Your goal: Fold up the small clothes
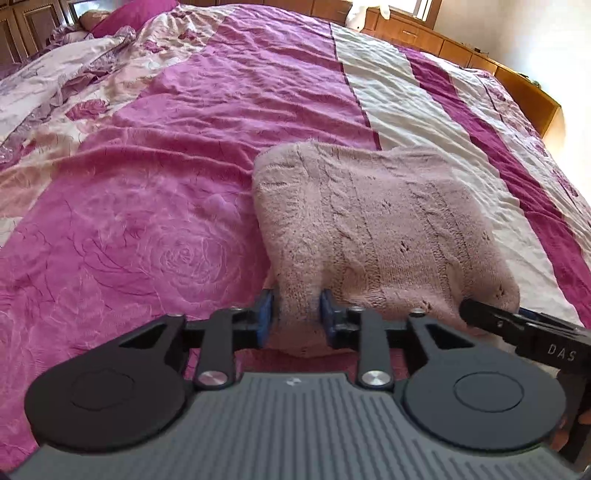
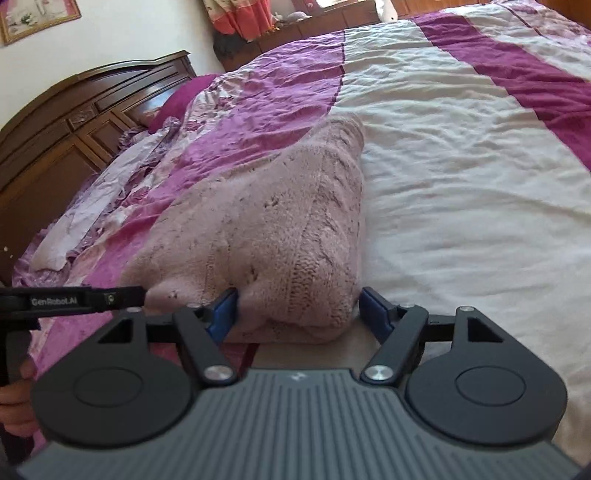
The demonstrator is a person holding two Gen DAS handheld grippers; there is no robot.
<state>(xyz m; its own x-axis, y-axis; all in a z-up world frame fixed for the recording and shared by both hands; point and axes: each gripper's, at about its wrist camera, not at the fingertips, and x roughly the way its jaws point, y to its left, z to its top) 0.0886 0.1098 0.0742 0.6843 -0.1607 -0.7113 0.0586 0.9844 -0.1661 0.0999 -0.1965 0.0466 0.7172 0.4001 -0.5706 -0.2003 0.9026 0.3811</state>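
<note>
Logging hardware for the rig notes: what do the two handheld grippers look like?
Both match: the left gripper and right gripper have a ribbed grey body, two round black discs, black link arms with silver pivot bolts, and blue pads on the fingers. White lettering shows on their sides: "GenRobot.AI" on the left one, "DAS" on the right one. No cables or sleeves visible.

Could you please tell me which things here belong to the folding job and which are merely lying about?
Job: pink knitted garment, left gripper, right gripper.
Lying about: bedspread, pillow, headboard, framed picture.
</note>
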